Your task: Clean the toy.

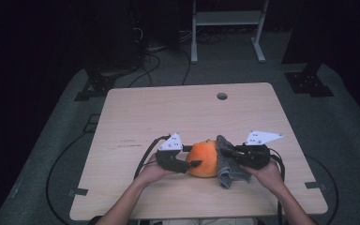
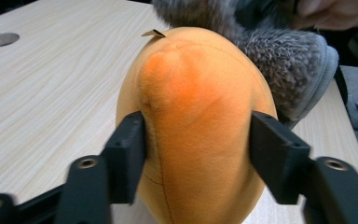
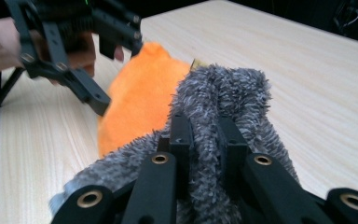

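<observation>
No legible writing found. Left gripper [image 2: 198, 154] pinches the orange plush fruit [image 2: 200, 126], pads on both flanks. Right gripper [image 3: 205, 140] is clamped on the grey fuzzy cloth [image 3: 223, 98], which touches the fruit near the table's [image 1: 168, 108] front edge. Far tabletop lies open.

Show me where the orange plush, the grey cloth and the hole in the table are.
orange plush [image 2: 200, 121], left gripper view, middle of its front between the jaws.
grey cloth [image 3: 223, 88], right gripper view, fuzzy fold above the jaws.
hole in the table [image 1: 222, 96], high view, centre of the round hole near the far edge.
</observation>
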`<state>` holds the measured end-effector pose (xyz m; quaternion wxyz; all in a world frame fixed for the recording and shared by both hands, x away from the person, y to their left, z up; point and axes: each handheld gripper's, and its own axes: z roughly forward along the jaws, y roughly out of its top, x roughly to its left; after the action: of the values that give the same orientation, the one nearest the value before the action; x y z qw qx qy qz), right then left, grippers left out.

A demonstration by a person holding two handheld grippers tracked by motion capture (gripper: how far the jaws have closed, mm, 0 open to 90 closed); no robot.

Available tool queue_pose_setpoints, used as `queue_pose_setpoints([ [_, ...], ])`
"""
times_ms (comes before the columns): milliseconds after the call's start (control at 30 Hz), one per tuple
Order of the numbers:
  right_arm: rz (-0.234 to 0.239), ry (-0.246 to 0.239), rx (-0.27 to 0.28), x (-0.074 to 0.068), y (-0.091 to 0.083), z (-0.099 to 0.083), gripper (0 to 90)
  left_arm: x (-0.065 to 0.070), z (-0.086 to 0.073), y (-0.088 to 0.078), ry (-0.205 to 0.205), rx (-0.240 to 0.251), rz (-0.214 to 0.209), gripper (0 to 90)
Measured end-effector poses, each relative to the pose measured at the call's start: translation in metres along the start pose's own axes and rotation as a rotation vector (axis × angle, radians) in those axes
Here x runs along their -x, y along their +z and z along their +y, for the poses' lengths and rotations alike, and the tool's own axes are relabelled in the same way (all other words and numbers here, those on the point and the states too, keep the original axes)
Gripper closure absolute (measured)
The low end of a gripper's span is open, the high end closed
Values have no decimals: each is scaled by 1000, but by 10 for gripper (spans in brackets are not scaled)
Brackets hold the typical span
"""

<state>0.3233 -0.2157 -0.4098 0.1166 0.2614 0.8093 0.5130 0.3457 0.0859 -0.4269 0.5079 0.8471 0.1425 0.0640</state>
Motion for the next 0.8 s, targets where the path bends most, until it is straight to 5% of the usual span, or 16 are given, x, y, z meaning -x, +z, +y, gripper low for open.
queue_pose_setpoints([
  [33, 1, 3, -4, 0, 2, -1, 790, -1, 3, 0, -41, -1, -8, 303],
  [133, 11, 4, -6, -5, 5, -2, 790, 0, 9, -1, -81, 32, -23, 193],
  [233, 29, -37, -20, -18, 9, 1, 790, 4, 12, 2, -55, 8, -14, 244],
  [333, 30, -127, -59, -39, 11, -1, 791, 11, 8, 1, 18, -25, -17, 329],
  [467, 57, -70, -25, -35, -1, 4, 790, 15, 9, 4, 52, -18, -15, 386],
  [533, 61, -79, -5, -37, -2, 7, 790, 16, 9, 5, 63, -19, -17, 394],
  [600, 37, -146, -38, -42, 7, 14, 789, 19, 9, 4, 77, -27, -16, 397],
  [800, 30, -117, -50, -27, 8, 2, 791, 18, 8, 0, 72, -28, -14, 412],
])
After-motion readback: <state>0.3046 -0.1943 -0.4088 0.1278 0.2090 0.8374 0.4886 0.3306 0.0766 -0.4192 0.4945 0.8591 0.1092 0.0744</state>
